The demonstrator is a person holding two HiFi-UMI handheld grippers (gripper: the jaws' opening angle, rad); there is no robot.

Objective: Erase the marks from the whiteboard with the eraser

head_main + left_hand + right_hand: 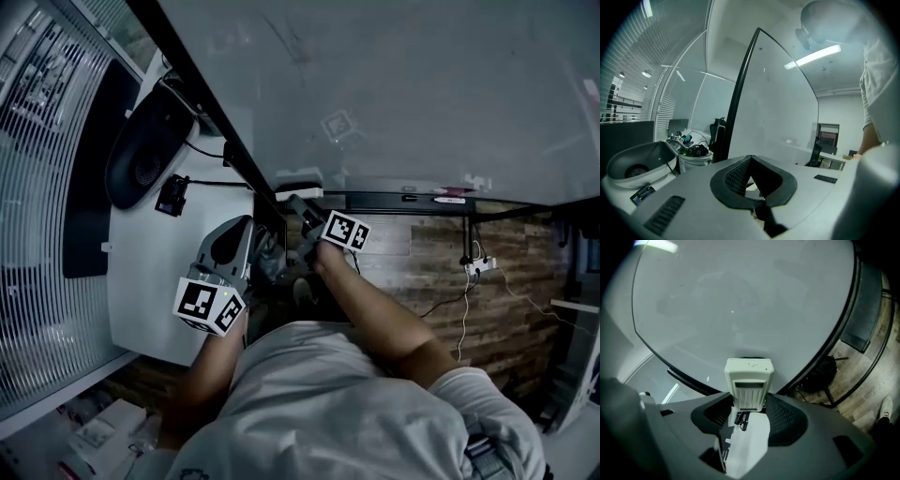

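The whiteboard (403, 84) fills the top of the head view, grey and glossy in a black frame; I can make out only faint smudges on it. My right gripper (300, 202) is raised to the board's lower left corner and is shut on a white eraser (298, 178). In the right gripper view the eraser (749, 376) stands upright between the jaws of the right gripper (749, 401), its far end against the whiteboard (740, 296). My left gripper (261, 255) hangs lower, close to my body, and the left gripper (751, 161) is shut on nothing.
A pen tray (403, 199) runs along the board's lower edge with a red-capped marker (450, 199). Left of the board stand a white cabinet (141, 281), a round black device (145, 159) and window blinds (37, 187). A power strip (478, 265) with cables lies on the wooden floor.
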